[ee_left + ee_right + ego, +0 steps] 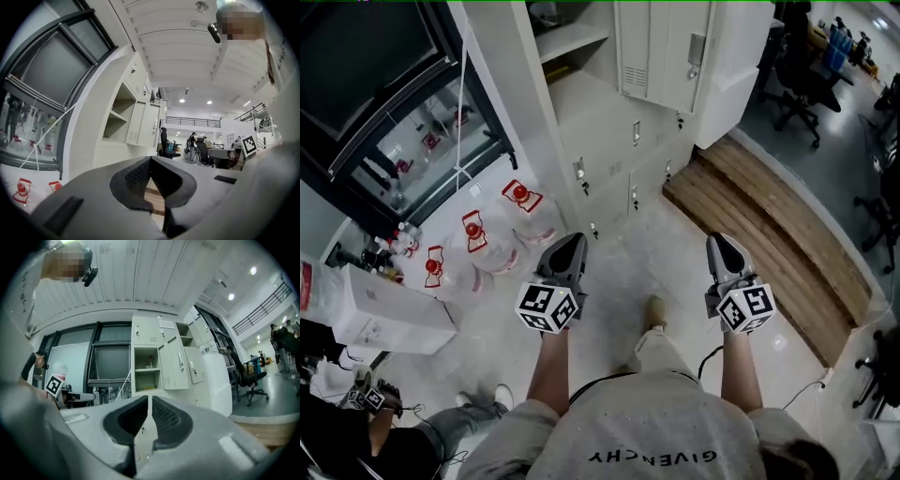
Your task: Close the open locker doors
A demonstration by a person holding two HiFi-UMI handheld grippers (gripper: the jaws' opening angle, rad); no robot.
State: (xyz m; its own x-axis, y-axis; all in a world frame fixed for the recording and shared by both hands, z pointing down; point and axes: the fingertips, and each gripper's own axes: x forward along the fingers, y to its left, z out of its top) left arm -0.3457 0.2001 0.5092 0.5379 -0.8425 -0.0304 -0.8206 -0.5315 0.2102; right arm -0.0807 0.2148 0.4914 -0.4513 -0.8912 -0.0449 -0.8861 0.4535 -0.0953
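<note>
Above the pale floor (675,234), nearest the person, the left gripper (571,242) has its fingers closed tip to tip on nothing. The right gripper (719,240) shows only a thin slit between its fingers and is also empty. Beyond them, well apart from both, stand the lockers (600,122), with water bottles (520,220) on the floor at their left, and farthest up the open doors (666,56) swing out beside bare shelves (572,37).
</note>
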